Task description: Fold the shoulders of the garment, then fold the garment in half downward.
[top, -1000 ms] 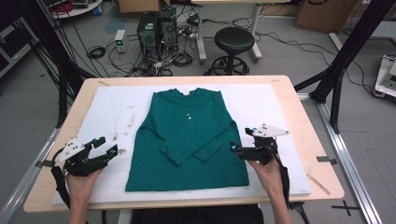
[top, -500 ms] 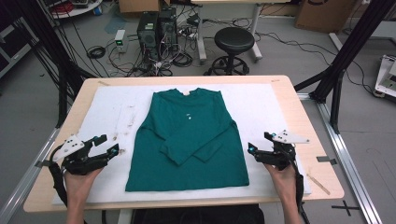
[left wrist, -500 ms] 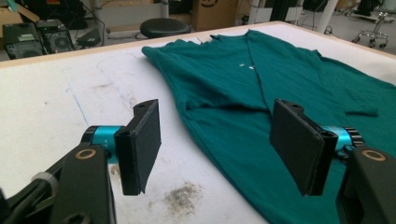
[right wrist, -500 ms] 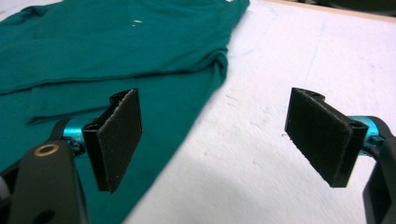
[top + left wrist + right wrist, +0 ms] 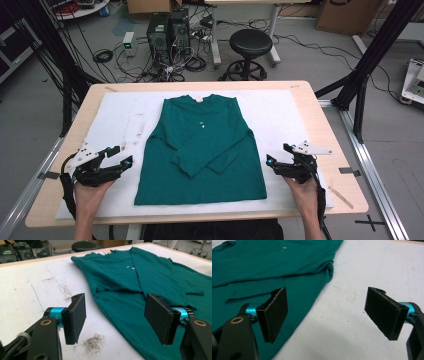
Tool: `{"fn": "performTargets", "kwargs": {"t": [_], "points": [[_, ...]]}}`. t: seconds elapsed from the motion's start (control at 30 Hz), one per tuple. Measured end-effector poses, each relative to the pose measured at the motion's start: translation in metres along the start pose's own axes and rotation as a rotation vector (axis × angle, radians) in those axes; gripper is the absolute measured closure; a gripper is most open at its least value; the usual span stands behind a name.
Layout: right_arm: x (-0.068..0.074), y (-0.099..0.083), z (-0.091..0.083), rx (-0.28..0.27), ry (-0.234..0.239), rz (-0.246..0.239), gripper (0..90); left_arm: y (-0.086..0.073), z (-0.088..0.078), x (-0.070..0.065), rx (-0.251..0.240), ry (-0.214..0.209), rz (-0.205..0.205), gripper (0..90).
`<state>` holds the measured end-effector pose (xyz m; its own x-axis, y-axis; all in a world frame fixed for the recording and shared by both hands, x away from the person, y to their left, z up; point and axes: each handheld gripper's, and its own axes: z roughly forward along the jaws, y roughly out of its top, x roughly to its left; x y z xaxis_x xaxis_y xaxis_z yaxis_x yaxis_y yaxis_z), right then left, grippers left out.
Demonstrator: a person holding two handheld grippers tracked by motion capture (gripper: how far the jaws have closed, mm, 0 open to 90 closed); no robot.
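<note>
High view: the shirt [image 5: 202,145] lies flat mid-surface [image 5: 305,125], sleeves folded in, ready for another fold. You hold your left gripper [image 5: 120,156] and right gripper [image 5: 276,152] beside its lower edges, jaws apart, empty, poised to pinch.

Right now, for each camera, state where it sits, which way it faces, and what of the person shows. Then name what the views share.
High view: above the person's side, facing forward and down on the table; forearms, left hand-held gripper and right hand-held gripper show.
Left gripper view: rides the left hand-held gripper, facing across the white mat; open jaws show.
Right gripper view: rides the right hand-held gripper, looking at the mat edge; open jaws show.
Shared: the green shirt.
</note>
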<state>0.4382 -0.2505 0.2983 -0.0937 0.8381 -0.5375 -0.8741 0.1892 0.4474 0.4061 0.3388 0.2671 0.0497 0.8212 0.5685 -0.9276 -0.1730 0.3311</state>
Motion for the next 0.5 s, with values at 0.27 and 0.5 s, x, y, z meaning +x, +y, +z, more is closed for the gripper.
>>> {"fn": "performTargets", "kwargs": {"t": [0.27, 0.5], "points": [[0.006, 0.003, 0.003, 0.012, 0.012, -0.018, 19.5, 0.001, 0.007, -0.006, 0.065, -0.026, 0.016, 35.0], [0.005, 0.003, 0.001, 0.015, 0.013, -0.015, 19.5, -0.003, 0.027, -0.015, 0.229, -0.011, -0.001, 39.3]]}}
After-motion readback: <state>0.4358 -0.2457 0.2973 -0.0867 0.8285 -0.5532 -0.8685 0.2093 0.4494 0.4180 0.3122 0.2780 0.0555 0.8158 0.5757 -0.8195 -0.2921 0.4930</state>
